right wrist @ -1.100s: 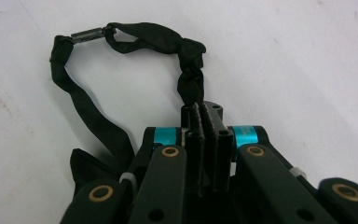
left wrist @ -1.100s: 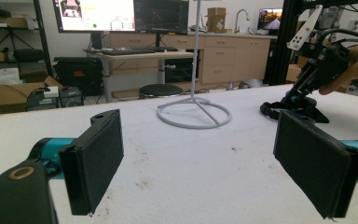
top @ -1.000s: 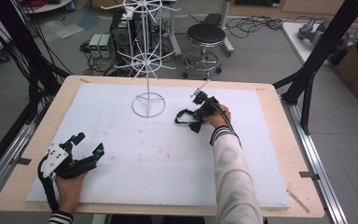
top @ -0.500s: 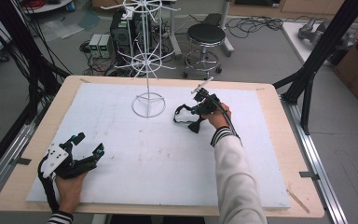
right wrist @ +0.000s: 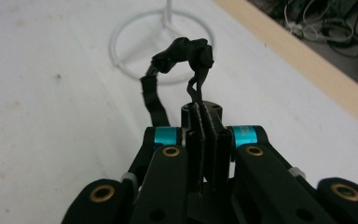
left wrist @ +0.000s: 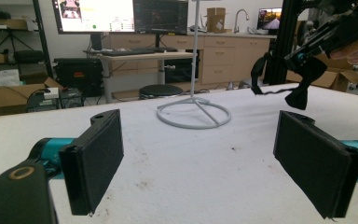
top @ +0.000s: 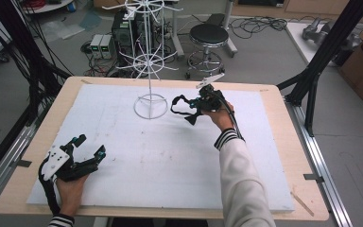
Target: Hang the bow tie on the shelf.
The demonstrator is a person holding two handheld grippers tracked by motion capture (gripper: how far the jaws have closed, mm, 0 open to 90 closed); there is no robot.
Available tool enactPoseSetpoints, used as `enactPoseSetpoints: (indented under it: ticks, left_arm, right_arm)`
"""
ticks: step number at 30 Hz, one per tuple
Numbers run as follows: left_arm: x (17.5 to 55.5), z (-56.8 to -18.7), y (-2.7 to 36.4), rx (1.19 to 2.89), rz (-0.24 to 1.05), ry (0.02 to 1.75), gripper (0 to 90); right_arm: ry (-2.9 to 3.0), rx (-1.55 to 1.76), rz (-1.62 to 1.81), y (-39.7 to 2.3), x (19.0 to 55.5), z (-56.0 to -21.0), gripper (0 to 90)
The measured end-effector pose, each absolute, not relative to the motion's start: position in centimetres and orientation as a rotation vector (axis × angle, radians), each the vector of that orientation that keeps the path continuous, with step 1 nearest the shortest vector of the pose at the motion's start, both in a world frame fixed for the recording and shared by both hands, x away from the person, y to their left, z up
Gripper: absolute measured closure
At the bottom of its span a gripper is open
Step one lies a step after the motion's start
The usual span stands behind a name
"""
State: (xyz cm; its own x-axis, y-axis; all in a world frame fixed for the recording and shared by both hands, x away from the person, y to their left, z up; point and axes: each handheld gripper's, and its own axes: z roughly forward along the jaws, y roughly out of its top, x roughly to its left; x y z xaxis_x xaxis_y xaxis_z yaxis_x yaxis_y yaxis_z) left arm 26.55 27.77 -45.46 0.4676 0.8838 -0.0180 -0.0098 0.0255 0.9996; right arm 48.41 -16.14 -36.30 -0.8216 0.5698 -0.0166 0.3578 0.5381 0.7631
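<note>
A black strap hangs in a loop from my right gripper, which is shut on one end of it above the white mat, just right of the white wire rack. In the right gripper view the jaws pinch the strap, which curls over the rack's base ring. My left gripper rests open at the near left of the mat. Its two pads stand wide apart with nothing between them. Beyond them I see the rack's base and the dangling strap.
The white mat covers most of the wooden table. The rack's pole rises to spoked arms at the table's far side. A stool and boxes of electronics stand on the floor beyond. Black frame posts flank the table.
My right gripper has risen off the mat with the strap hanging from it. The left gripper has stayed in place.
</note>
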Motion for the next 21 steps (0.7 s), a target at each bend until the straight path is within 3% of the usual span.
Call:
enactPoseSetpoints:
  ticks: [21]
  left_arm:
    - [26.5,-45.5,27.8,1.377,0.840,0.841,16.2]
  right_arm:
    - [2.334,0.546,1.523,-16.4,46.2,-32.7,87.8]
